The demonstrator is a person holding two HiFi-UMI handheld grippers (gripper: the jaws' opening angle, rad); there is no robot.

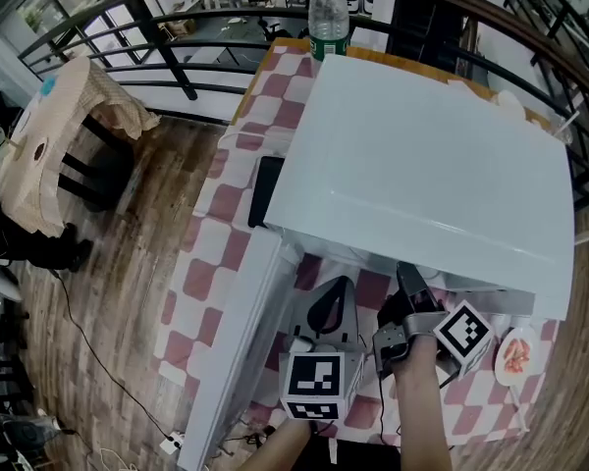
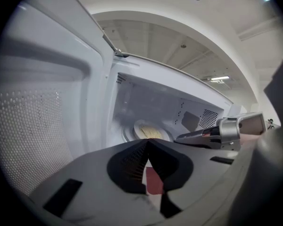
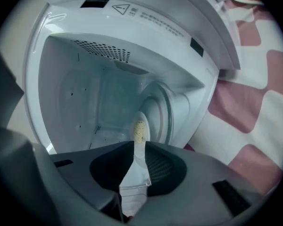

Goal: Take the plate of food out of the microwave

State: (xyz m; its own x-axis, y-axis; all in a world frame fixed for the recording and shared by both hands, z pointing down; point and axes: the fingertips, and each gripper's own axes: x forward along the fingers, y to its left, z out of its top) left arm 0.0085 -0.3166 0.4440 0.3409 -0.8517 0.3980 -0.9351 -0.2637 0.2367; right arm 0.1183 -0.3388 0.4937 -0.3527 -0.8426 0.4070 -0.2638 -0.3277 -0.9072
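The plate of food (image 2: pixel 148 132) is sitting deep inside the microwave (image 1: pixel 432 155), on the round turntable near the cavity's back wall. In the left gripper view only its far half is showing above the jaws. In the right gripper view it is appearing tilted, as a narrow oval with pale yellow food (image 3: pixel 139 128). In the head view the microwave's white top is hiding it completely.

The right gripper (image 3: pixel 135 145) is reaching into the cavity mouth, and its jaws appear to be standing slightly apart, gripping nothing, with the plate beyond their tips. The left gripper (image 2: pixel 147 141) is hovering at lower centre, clenched tip to tip on nothing.

The open door (image 1: pixel 240 341) is swinging out toward the lower left, and the frame edge is cutting off its end. The checked tablecloth (image 1: pixel 216 253) is lying under the microwave. A second plate (image 1: pixel 515 353) carrying red food is sitting at lower right. A water bottle (image 1: pixel 328 13) is standing at the top edge, its cap cropped.
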